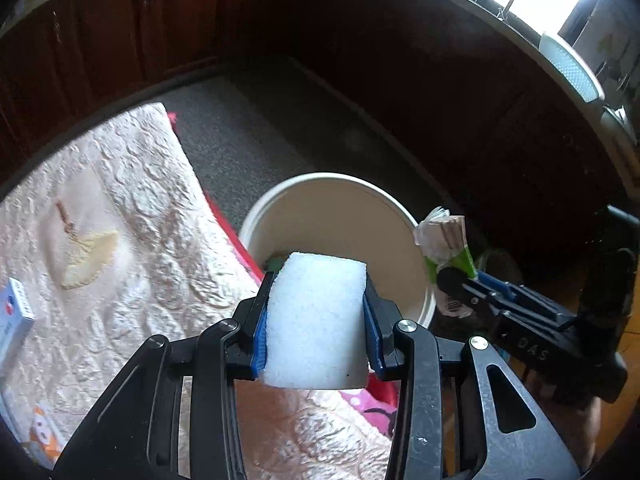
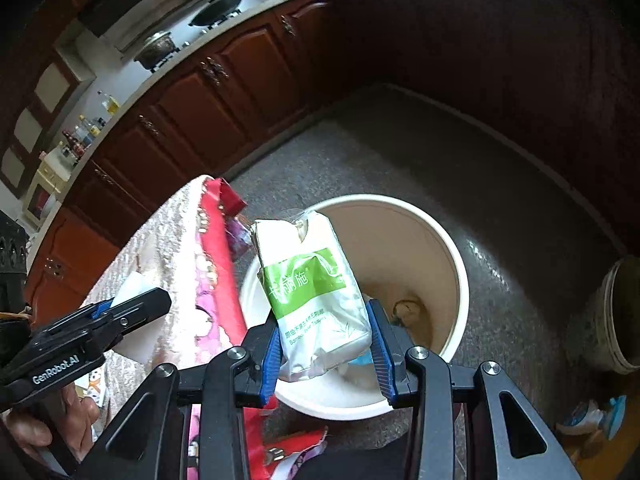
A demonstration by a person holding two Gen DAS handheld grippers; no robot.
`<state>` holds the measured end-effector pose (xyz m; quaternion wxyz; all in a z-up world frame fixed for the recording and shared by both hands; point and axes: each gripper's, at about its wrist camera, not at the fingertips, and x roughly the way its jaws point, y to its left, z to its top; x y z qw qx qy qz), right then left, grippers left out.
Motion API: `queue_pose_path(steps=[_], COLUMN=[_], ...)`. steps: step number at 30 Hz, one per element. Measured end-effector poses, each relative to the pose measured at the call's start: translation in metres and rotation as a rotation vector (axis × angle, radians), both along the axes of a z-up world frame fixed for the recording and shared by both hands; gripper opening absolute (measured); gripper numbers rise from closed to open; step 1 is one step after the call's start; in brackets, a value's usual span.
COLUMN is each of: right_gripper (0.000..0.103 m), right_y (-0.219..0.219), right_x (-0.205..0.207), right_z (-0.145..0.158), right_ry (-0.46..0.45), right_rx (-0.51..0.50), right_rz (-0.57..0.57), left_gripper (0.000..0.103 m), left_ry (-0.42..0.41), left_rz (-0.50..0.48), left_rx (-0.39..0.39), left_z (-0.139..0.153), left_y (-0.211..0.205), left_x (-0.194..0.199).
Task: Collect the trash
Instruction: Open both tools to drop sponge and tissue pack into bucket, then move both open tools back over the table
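A kitchen floor of grey speckled stone (image 1: 256, 128), ringed by dark wooden cabinets (image 1: 120, 20). Left wrist view: your left hand-held gripper (image 1: 316, 320) clamps a white foam block (image 1: 316, 320) above the cream bucket (image 1: 400, 208), beside a quilted cloth (image 1: 120, 220). Right wrist view: your right hand-held gripper (image 2: 326, 344) grips a green-and-white tissue pack (image 2: 316, 292) over the same bucket (image 2: 452, 264), where scraps lie at the bottom.

Bucket (image 2: 448, 240) bottom hidden behind tissue pack (image 2: 316, 292), countertop bottles (image 2: 86, 128) tiny
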<state>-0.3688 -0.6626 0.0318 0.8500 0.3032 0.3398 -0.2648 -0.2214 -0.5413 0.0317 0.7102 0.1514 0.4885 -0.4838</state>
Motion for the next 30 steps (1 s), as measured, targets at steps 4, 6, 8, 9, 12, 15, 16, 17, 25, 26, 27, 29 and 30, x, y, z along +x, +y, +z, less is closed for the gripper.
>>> queue_pose_path(steps=[4, 6, 8, 9, 12, 15, 16, 17, 25, 26, 27, 29, 30], right_gripper=[0.042, 0.049, 0.051, 0.052, 0.053, 0.053, 0.053, 0.053, 0.056, 0.057, 0.057, 0.058, 0.058], right_y=[-0.004, -0.005, -0.006, -0.006, -0.008, -0.008, -0.008, -0.008, 0.001, 0.002, 0.004, 0.009, 0.012], right_x=[0.006, 0.01, 0.011, 0.011, 0.009, 0.008, 0.008, 0.007, 0.009, 0.01, 0.012, 0.015, 0.016], right_z=[-0.01, -0.014, -0.015, -0.015, -0.016, -0.016, -0.016, -0.016, -0.012, -0.011, -0.01, -0.007, -0.006], right_ry=[0.035, 0.053, 0.058, 0.055, 0.054, 0.051, 0.052, 0.052, 0.047, 0.047, 0.048, 0.051, 0.052], right_rx=[0.0, -0.007, -0.012, -0.009, 0.004, 0.012, 0.013, 0.014, 0.0, -0.003, -0.009, -0.021, -0.027], right_rz=[-0.011, -0.017, -0.02, -0.022, -0.032, -0.035, -0.036, -0.037, -0.028, -0.026, -0.022, -0.015, -0.011], left_gripper=[0.039, 0.041, 0.052, 0.056, 0.06, 0.06, 0.06, 0.06, 0.06, 0.06, 0.06, 0.06, 0.06], left_ry=[0.028, 0.046, 0.051, 0.053, 0.052, 0.037, 0.032, 0.023, -0.034, -0.042, -0.048, -0.064, -0.07], left_rz=[0.007, 0.009, 0.007, 0.005, 0.003, 0.003, 0.004, 0.007, 0.036, 0.042, 0.046, 0.064, 0.071], left_rx=[0.015, 0.021, 0.024, 0.022, 0.017, 0.017, 0.016, 0.015, 0.007, 0.005, 0.003, 0.005, 0.002], left_z=[-0.01, -0.014, -0.016, -0.016, -0.015, -0.012, -0.011, -0.009, 0.005, 0.007, 0.008, 0.013, 0.015], left_y=[-0.006, -0.008, -0.009, -0.009, -0.008, 0.0, 0.002, 0.003, 0.018, 0.021, 0.024, 0.03, 0.033], left_x=[0.003, 0.005, 0.005, 0.007, 0.008, 0.007, 0.007, 0.005, 0.002, 0.003, 0.003, 0.004, 0.004])
